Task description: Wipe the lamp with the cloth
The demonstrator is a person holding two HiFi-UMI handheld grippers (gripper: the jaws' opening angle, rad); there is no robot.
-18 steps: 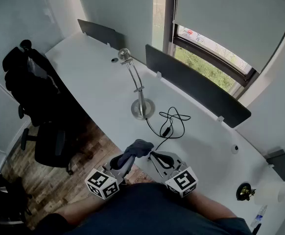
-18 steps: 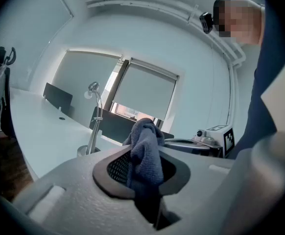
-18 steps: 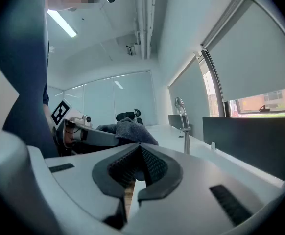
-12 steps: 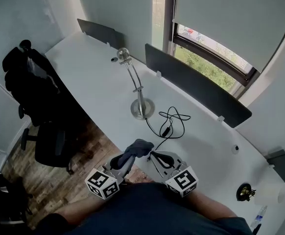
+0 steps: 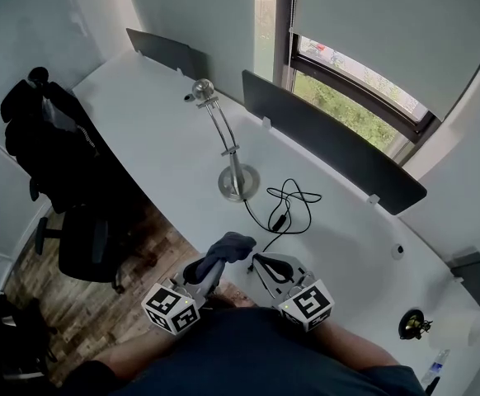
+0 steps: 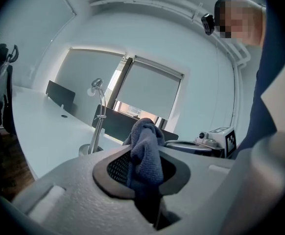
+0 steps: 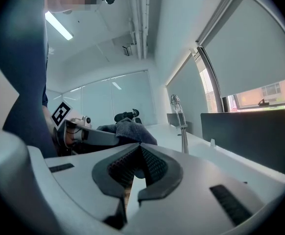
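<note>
**A:** What's the biggest thing in sight?

**B:** The white counter (image 5: pixel 157 130), curving away under the lamp (image 5: pixel 231 149). The lamp stands upright on its round base about mid-counter, stem leaning back and its head turned toward the far wall.

**A:** And around the lamp?

**B:** Left of it, off the counter's edge, there's a black chair (image 5: pixel 67 172) with dark clothing draped over it. Behind the lamp and to its right, a dark divider (image 5: pixel 331 151) runs along the counter's far edge, below the window.

**A:** Where are the tools?

**B:** Both are on the near side of the lamp, well apart from it, close to the person's body. The left gripper (image 5: pixel 215 262) and right gripper (image 5: pixel 259 262) sit just beside each other and point toward the lamp.

**A:** Fingers?

**B:** The left fingers (image 6: pixel 114 169) are clamped on the cloth (image 5: pixel 230 246), a dark blue-grey bundle that pokes up past their tips. The right fingers (image 7: pixel 157 169) are closed tip to tip, with nothing between them.

**A:** So is the cloth touching the lamp?

**B:** No, it's held in the air, well short of the base.

**A:** Anything smaller?

**B:** A black cable (image 5: pixel 279 219) lies in loose loops on the counter, just right of the lamp's base, between it and the grippers.
</note>
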